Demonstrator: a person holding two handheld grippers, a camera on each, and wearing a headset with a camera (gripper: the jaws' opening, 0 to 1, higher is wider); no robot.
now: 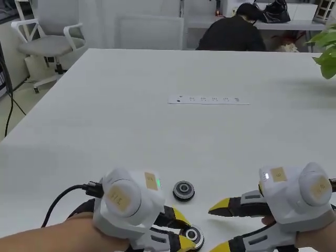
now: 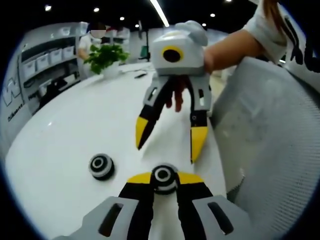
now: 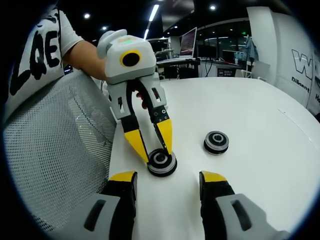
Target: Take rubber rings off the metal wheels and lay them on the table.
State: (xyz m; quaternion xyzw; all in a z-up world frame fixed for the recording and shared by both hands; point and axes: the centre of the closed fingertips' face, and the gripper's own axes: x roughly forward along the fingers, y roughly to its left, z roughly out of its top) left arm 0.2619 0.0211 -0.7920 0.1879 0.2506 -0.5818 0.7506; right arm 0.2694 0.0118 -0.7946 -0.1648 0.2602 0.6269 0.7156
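The small silver metal wheel with its black rubber ring (image 3: 161, 163) is pinched between the yellow-tipped jaws of the left gripper (image 3: 155, 148), low over the white table (image 1: 157, 131) near its front edge; whether it rests on the surface or hangs just above, I cannot tell; the ring looks not yet removed. The jaws appear to bear on the wheel's rim, likely on the rubber itself; if so, the clamp would pin the very ring that has to come away, and a pull could drag the wheel out of the grasp instead. The right gripper (image 2: 169, 142) faces it with jaws spread wide and nothing between them; closing on so thin a band, the tips may slide off the round edge, or catch metal along with rubber. A stretched ring let go suddenly could spring over the near edge, which lies close. A second, similar ringed wheel (image 3: 216, 142) lies just beside on the table, untouched; a wide sweep of either tool could knock it rolling.
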